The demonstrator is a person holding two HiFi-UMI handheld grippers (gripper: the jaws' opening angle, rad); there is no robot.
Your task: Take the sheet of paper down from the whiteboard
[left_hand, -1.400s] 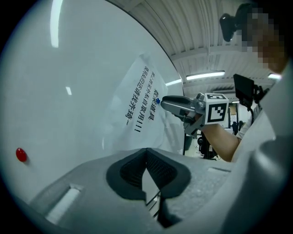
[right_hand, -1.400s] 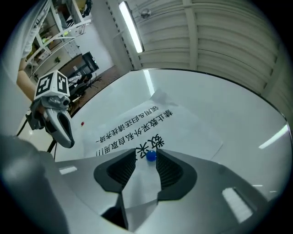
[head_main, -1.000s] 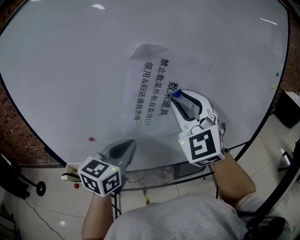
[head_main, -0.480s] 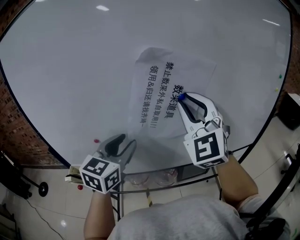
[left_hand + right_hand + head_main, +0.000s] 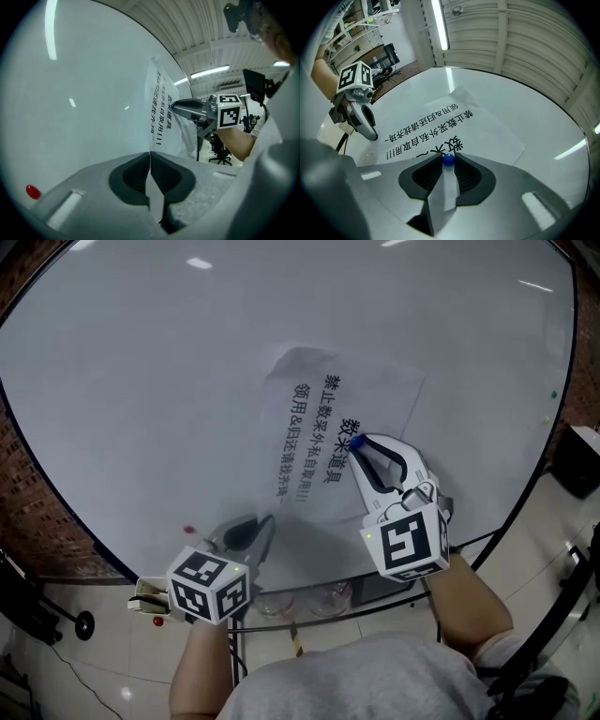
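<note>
On the whiteboard (image 5: pixel 141 381), a little right of its middle, the sheet (image 5: pixel 380 395) lies flat, pinned by a small blue magnet (image 5: pixel 448 159) on its near right part. The right tool (image 5: pixel 357 445) grasps that magnet, one pad on each side. The left tool (image 5: pixel 150 158) is clenched on the sheet's near left corner, with the paper edge running up out of its closed pads. The step in hand looks like freeing the magnet while the sheet is held. The magnet is best lifted straight off the board, since sliding it would likely drag and crease the paper. It is round and could squirt out, so the pads should sit square on its middle. The left tool should hold firm without tugging until the magnet is off, because a thin corner pinch may slip or tear. A red magnet (image 5: pixel 187 531) sits well left of the sheet and plays no part.
</note>
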